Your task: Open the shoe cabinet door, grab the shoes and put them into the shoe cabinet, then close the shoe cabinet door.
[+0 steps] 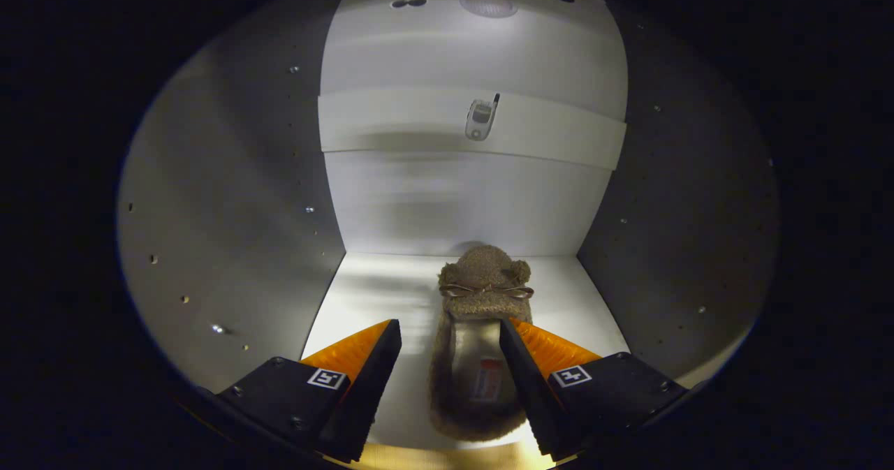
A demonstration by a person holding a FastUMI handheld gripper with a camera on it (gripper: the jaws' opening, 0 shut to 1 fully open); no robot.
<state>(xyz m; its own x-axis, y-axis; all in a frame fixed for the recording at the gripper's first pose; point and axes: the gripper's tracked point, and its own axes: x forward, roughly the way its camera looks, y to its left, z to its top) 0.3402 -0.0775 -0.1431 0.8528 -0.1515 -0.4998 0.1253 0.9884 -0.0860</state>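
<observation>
A brown fuzzy slipper (483, 295) with a small bow lies on the white floor (370, 295) inside the shoe cabinet, its toe pointing at the back wall (461, 197). My gripper (449, 327) is open inside the cabinet, with the slipper's heel half between the fingers. The right finger (531, 365) is at the slipper's right edge, overlapping the insole. A strip of floor shows between the left finger (363, 365) and the slipper. Whether the right finger touches the slipper I cannot tell.
The cabinet's grey side walls (230, 211) (684, 211) close in left and right. A white rail (391, 121) crosses the back wall higher up, with a small metal fitting (480, 119) on it. Bare floor lies on both sides of the slipper.
</observation>
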